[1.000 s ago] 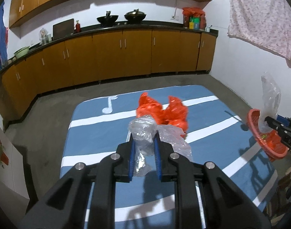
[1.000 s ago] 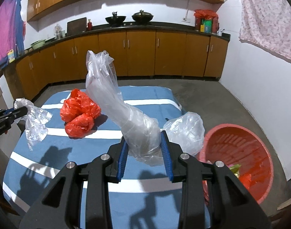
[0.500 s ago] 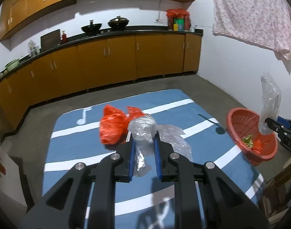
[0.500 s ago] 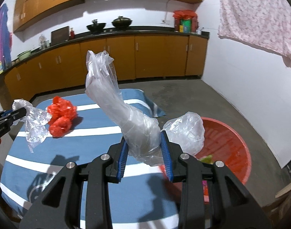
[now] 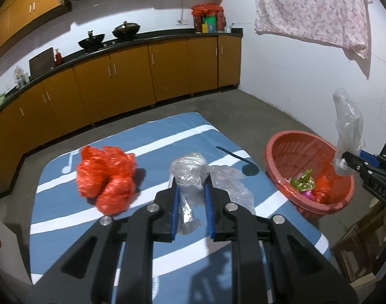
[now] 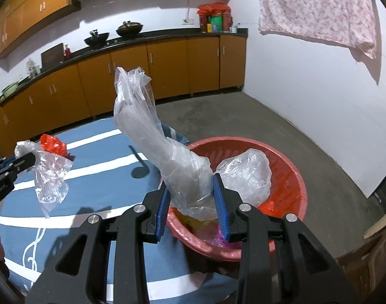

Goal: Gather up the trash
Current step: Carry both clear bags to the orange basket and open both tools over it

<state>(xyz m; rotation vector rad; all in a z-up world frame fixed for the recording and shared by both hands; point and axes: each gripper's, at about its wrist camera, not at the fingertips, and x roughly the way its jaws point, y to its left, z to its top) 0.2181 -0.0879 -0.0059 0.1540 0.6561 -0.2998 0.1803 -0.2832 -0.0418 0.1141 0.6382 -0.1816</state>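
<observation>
Beyond the blue striped table (image 5: 147,230) sits our landmark, the red basket (image 6: 291,167). We have swung both grippers toward it: right gripper (image 6: 191,209) now over it, clamping a clear bag (image 6: 152,136) — release next; left gripper (image 5: 191,207), beside it, pinches a crumpled wrap (image 5: 189,171).

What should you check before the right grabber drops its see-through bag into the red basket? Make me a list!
1. Right gripper has hold of the long clear bag: ok, its blue pads pinch it.
2. Bag is over the red basket: ok, the gripper sits above the near rim.
3. Basket has room: ok, only a few wrappers lie at the bottom.
4. Whole bag will land inside: cannot tell, its tall top leans toward the blue table.
5. Left gripper is out of the way: ok, it holds the crumpled clear bag over the table.
6. Red bag collected: not ok, it lies on the table.
</observation>
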